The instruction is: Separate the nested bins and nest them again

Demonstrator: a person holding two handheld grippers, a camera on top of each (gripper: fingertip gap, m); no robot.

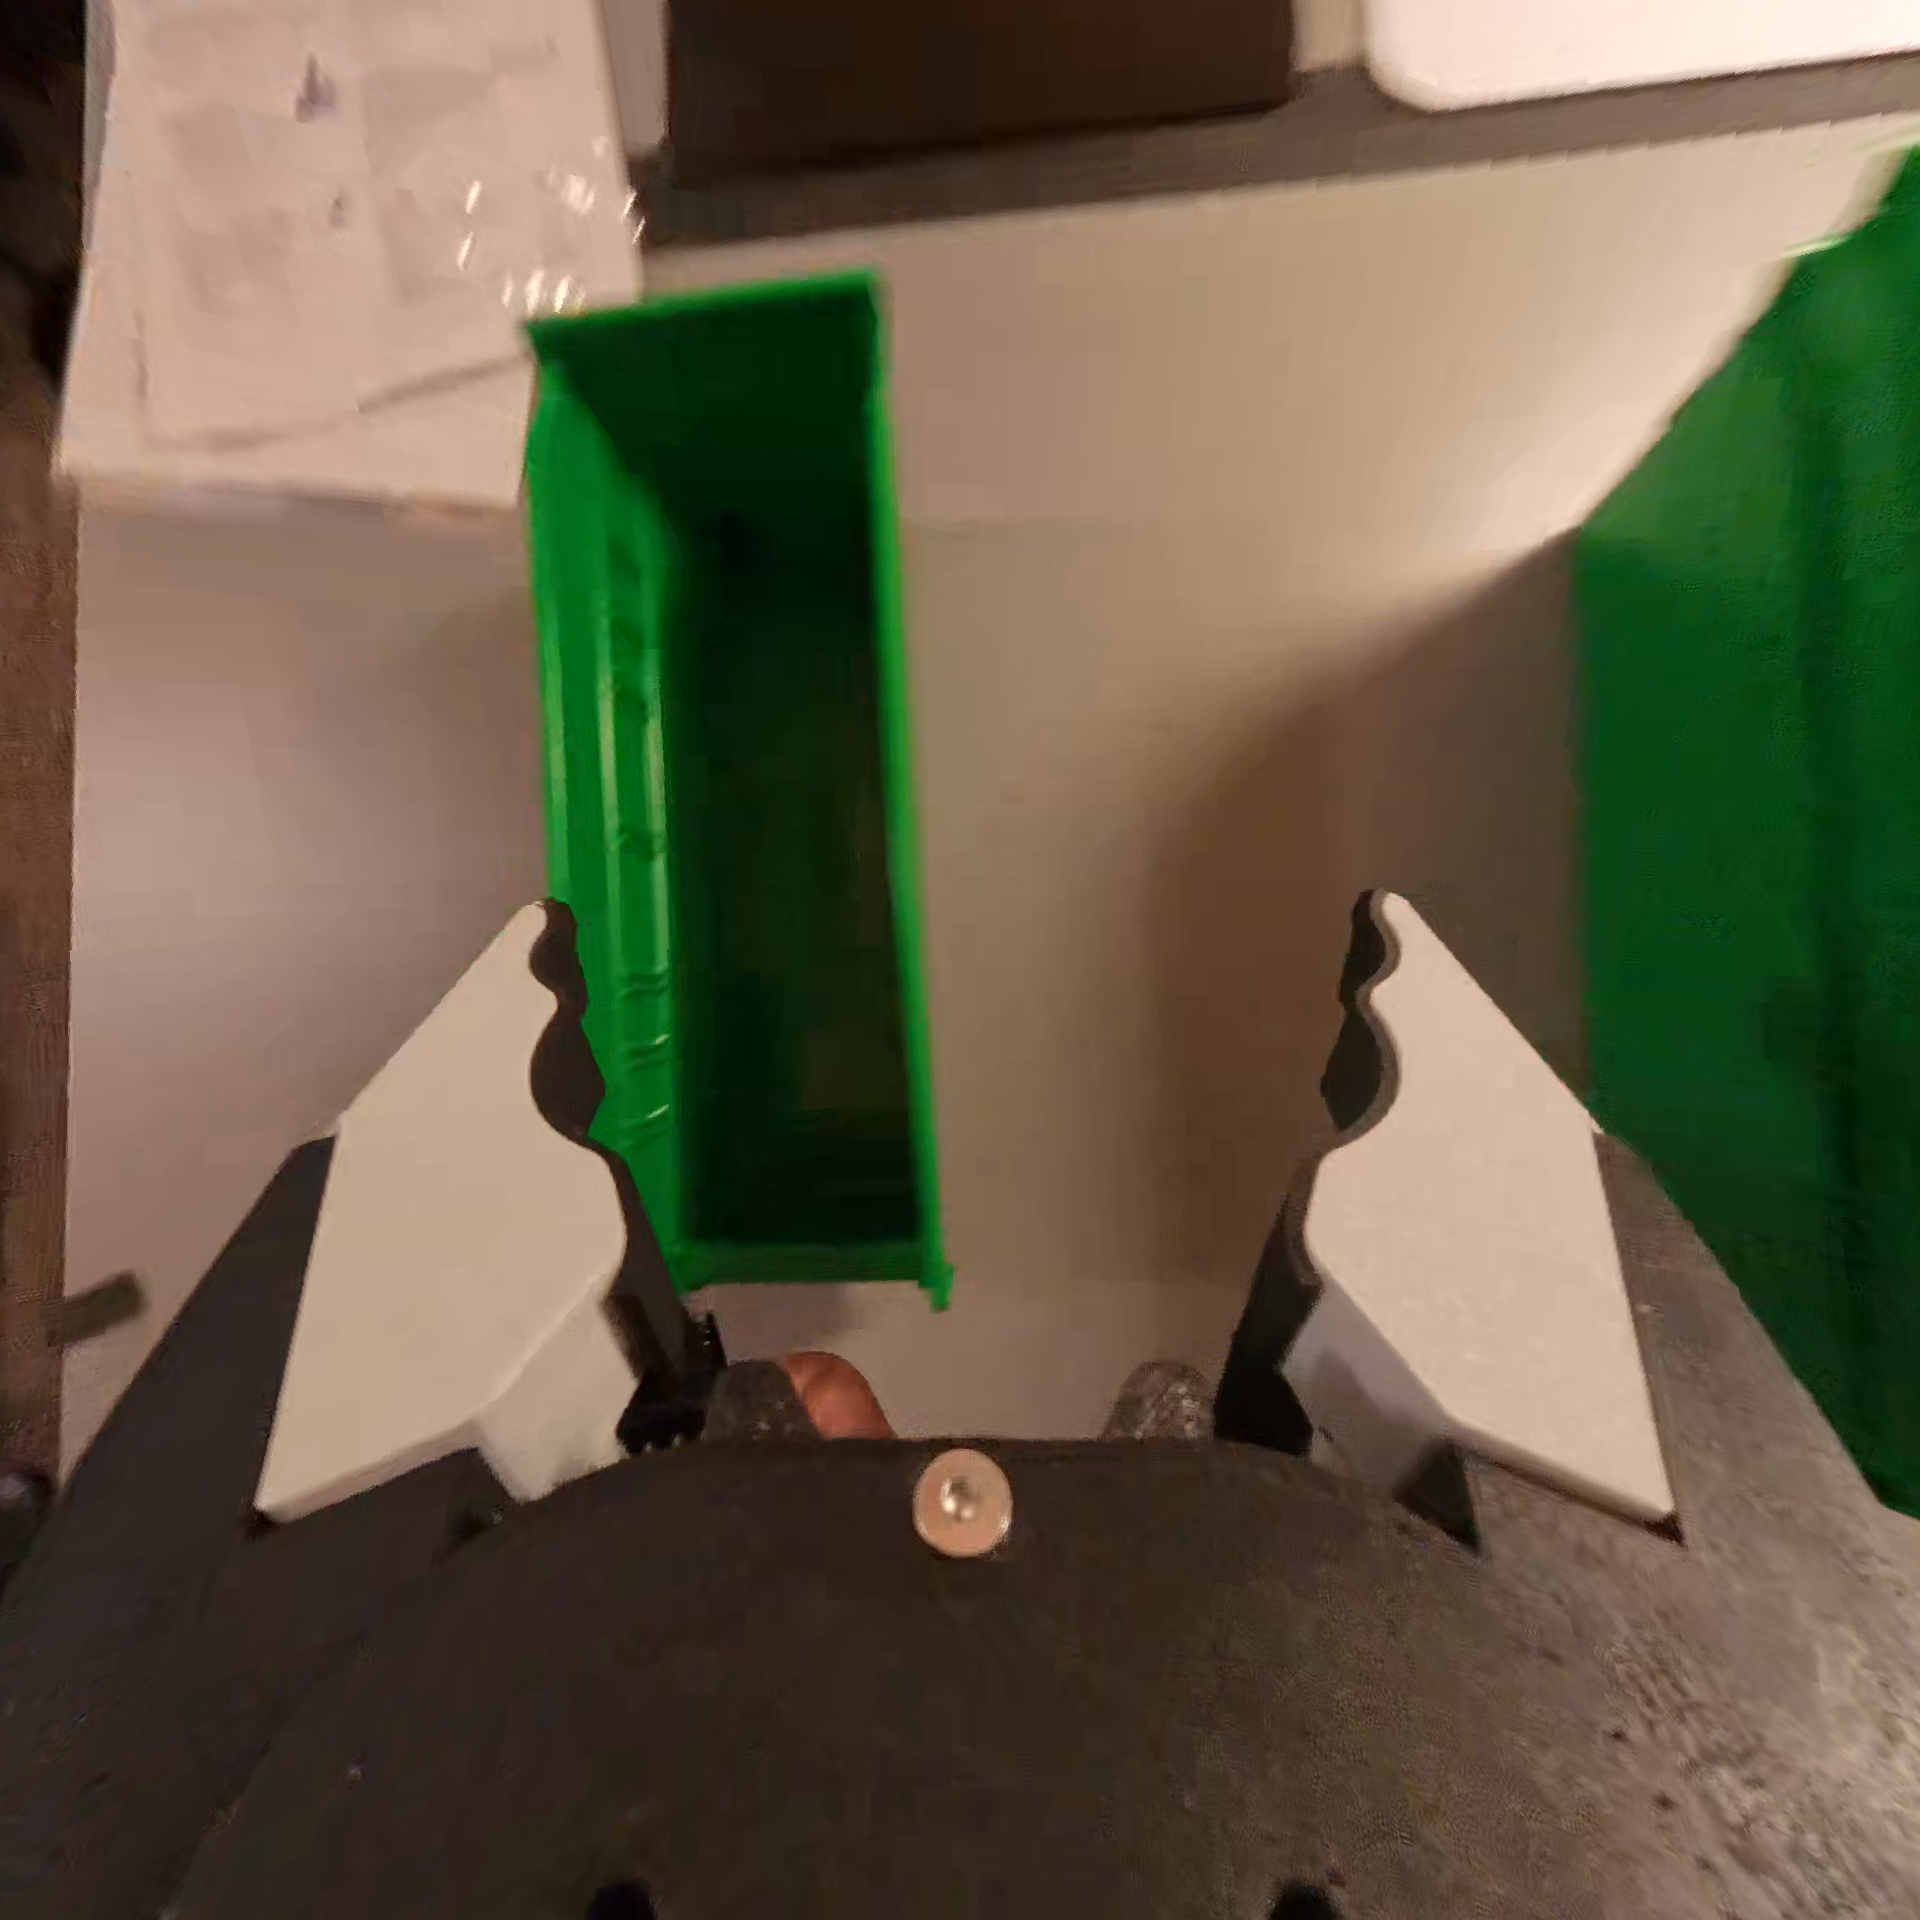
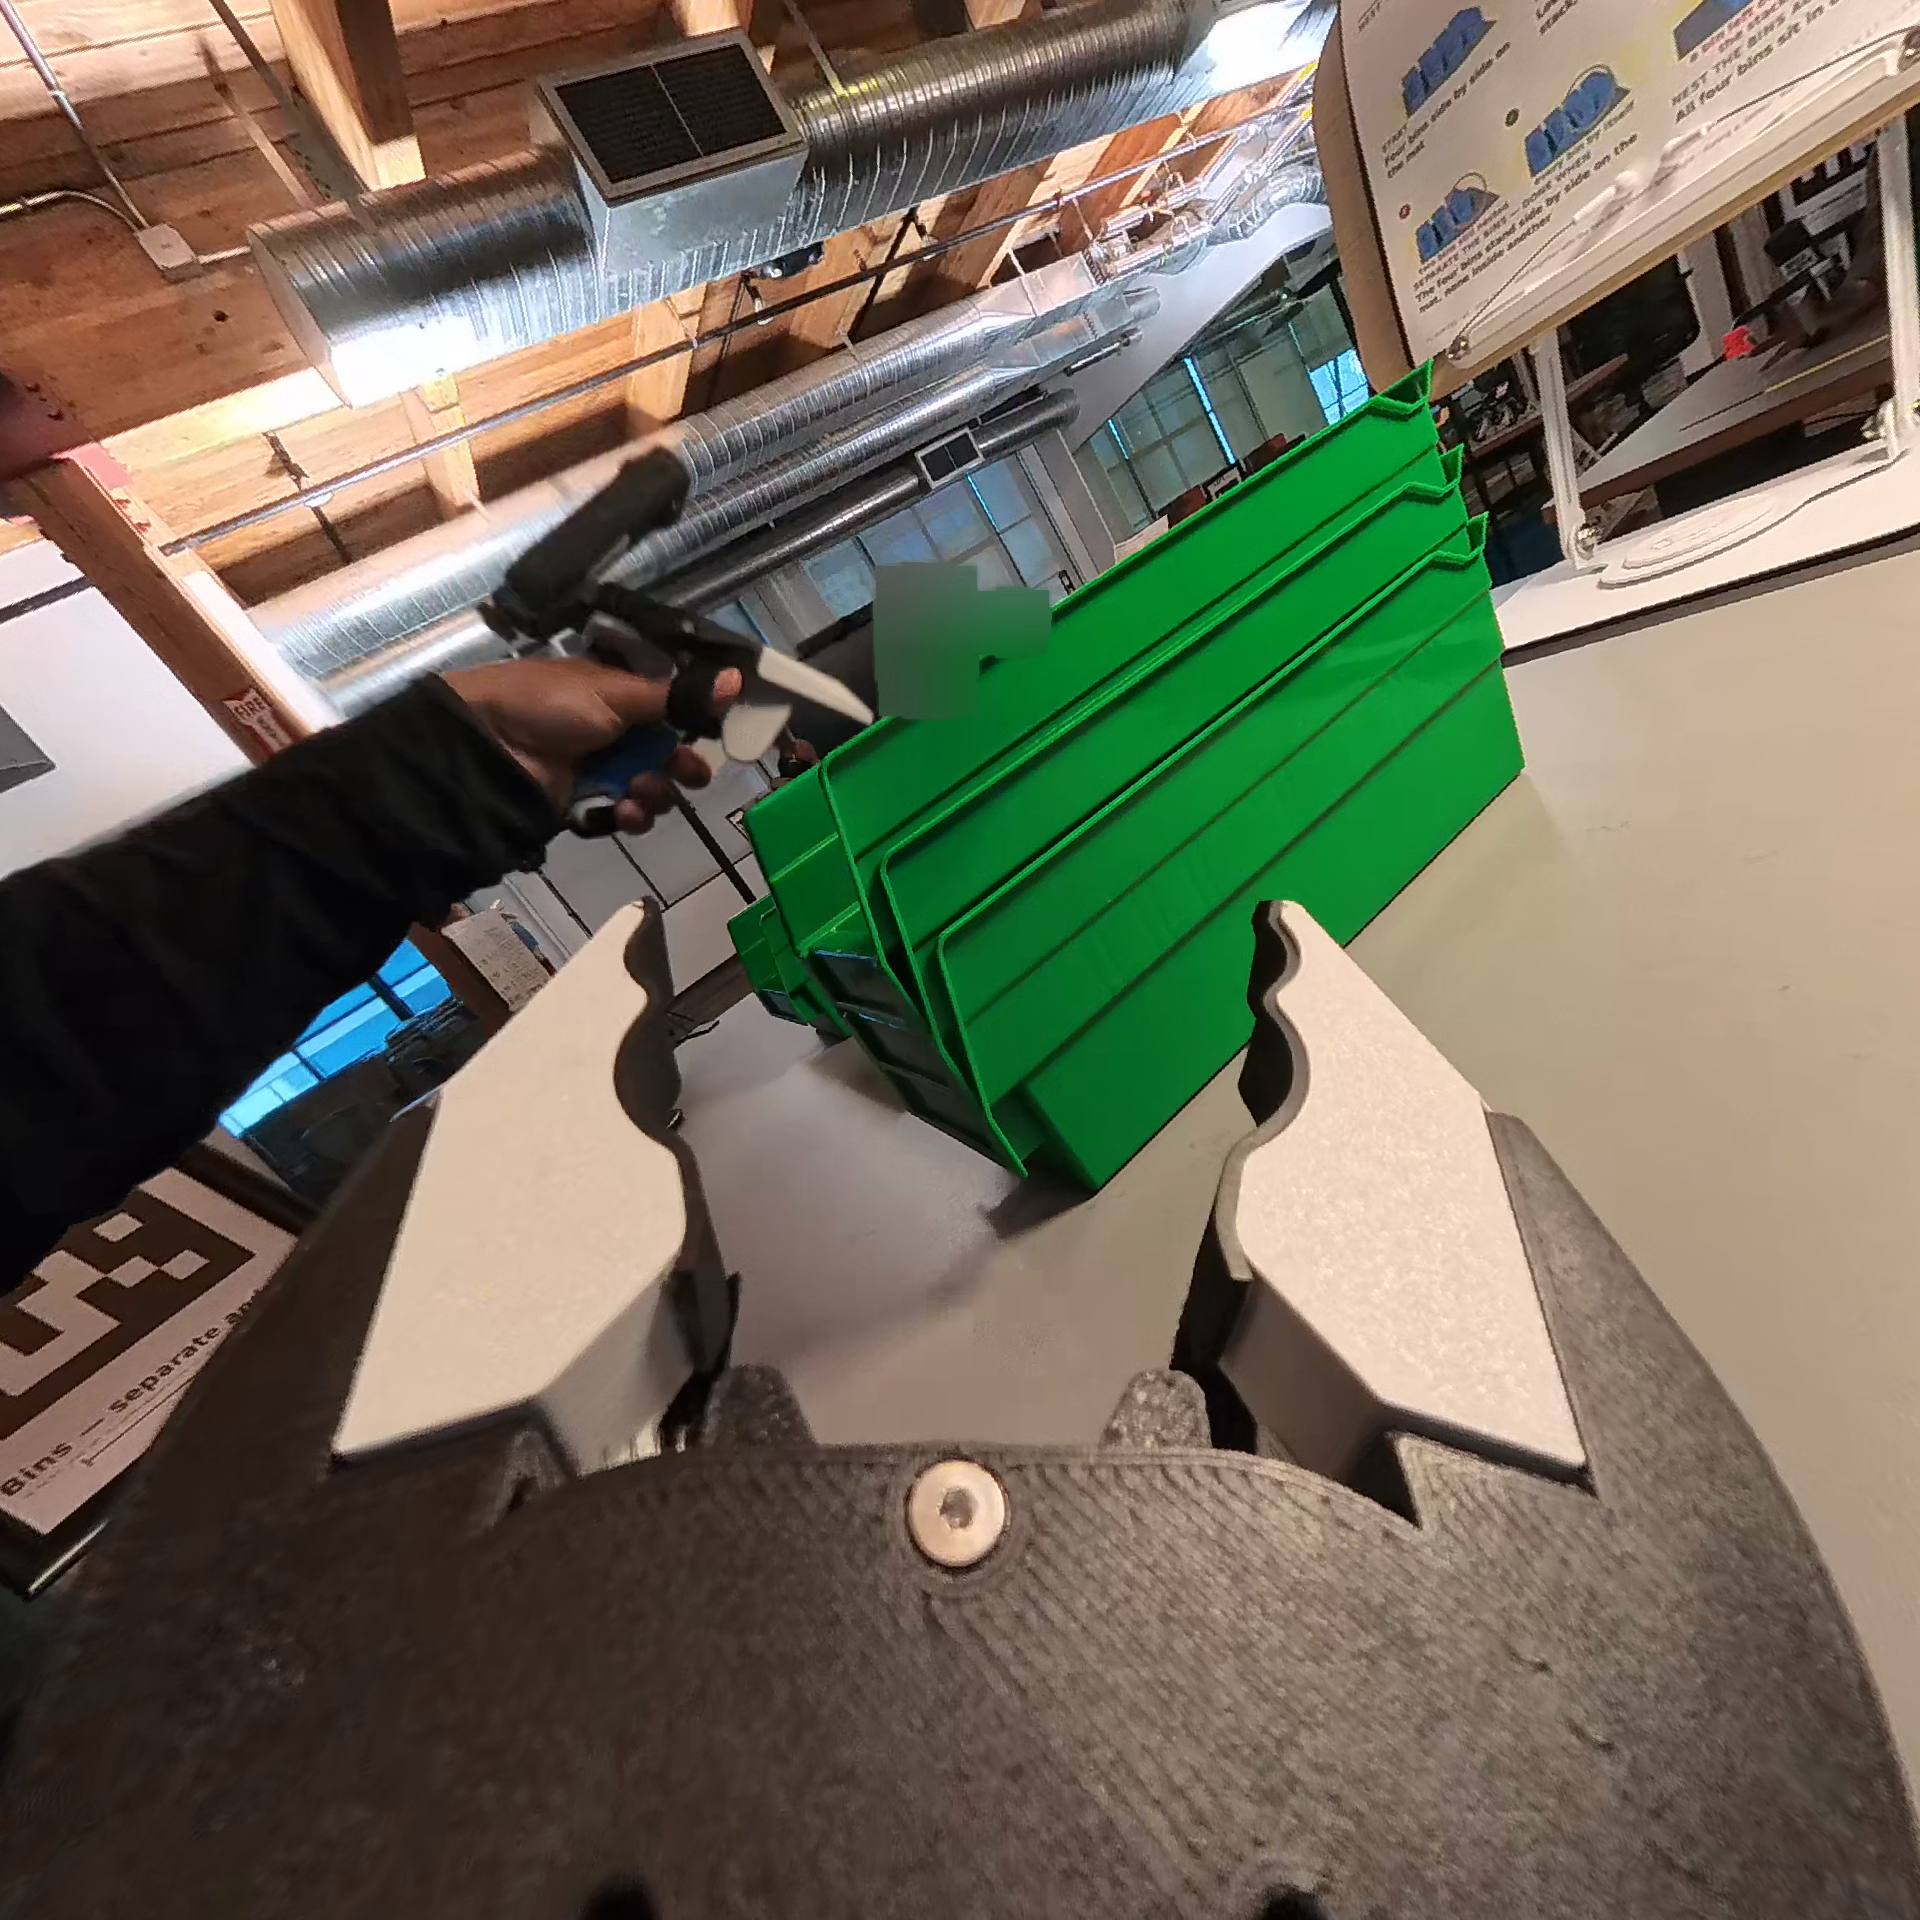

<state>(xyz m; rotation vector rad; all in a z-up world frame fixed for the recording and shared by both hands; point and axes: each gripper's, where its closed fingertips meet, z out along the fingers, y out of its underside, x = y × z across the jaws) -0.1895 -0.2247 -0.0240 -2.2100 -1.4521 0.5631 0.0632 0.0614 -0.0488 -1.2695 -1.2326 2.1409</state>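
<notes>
I am, as I judge it, in the separating step: one long, narrow green plastic bin (image 1: 727, 748) lies by itself on the pale worktop (image 1: 1195, 623) under my left claw (image 1: 961, 1023), while the stack of nested green plastic bins (image 2: 1195, 831) stands tilted ahead of my right claw (image 2: 956, 1023). My left claw is spread wide and grips nothing; its left finger (image 1: 561, 1029) sits right beside the lone bin's wall, the other finger well apart from it. My right claw is also wide open and bare, short of the stack. Next I probably need one claw to steady the stack and the other to pinch a bin's rim and draw it out along its length. A white printed sheet (image 1: 343, 260) lies just beyond the lone bin, and an instruction card on a stand (image 2: 1621, 156) rises behind the stack, crowding that side.
</notes>
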